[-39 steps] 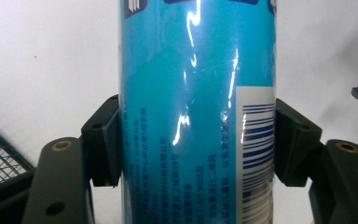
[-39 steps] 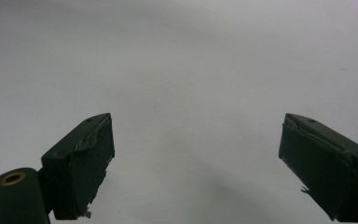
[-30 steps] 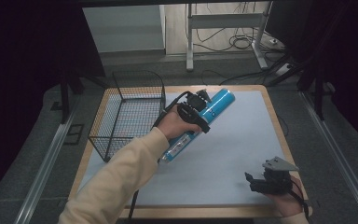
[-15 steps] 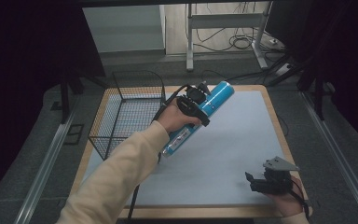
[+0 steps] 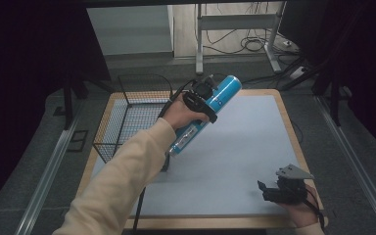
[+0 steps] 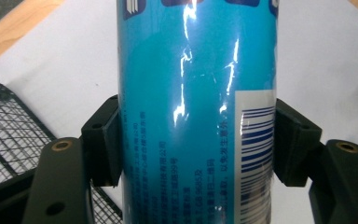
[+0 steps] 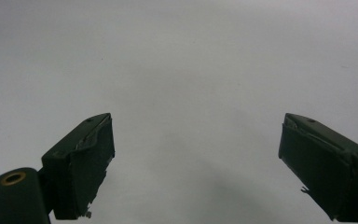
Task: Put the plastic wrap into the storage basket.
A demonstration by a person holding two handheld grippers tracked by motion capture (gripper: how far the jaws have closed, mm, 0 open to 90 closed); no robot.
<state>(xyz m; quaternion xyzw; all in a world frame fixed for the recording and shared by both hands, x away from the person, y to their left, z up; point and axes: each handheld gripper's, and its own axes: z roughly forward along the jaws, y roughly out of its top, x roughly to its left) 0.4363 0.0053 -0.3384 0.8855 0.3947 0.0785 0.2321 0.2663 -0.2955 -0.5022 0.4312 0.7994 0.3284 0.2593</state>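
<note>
Grey matting [image 5: 254, 161] covers the wood-edged table [image 5: 283, 105] at my station, with dark floor and trailing cables beyond its 12 o'clock edge.

From my left gripper [image 5: 200, 98], raised over the table toward 11 o'clock of its centre, I see both black jaws clenched on the tall blue cylindrical can [image 5: 208, 113]. In the left gripper view the pads [image 6: 103, 140] press flat against the can's [image 6: 191, 116] glossy sides, a white barcode panel [image 6: 256, 154] facing the camera near the pad on that view's right. The can is held off the mat, tilted, its top pointing toward 1 o'clock and its base toward 7 o'clock. A hand [image 5: 182, 115] in a cream sleeve [image 5: 122, 181] carries this gripper, the forearm entering from 7 o'clock.

Just beside the can, at 9 o'clock of it, stands the black wire-mesh basket [image 5: 127, 125] on the table's 10 o'clock corner; its mesh [image 6: 9, 135] shows at the lower left of the left gripper view.

Well apart, near the table's 5 o'clock corner, my right gripper [image 5: 269, 192] sits low with its grey three-cornered plate [image 5: 293, 172] on top. The right gripper view shows its jaws spread wide and released, bare grey mat [image 7: 191, 84] between them.
</note>
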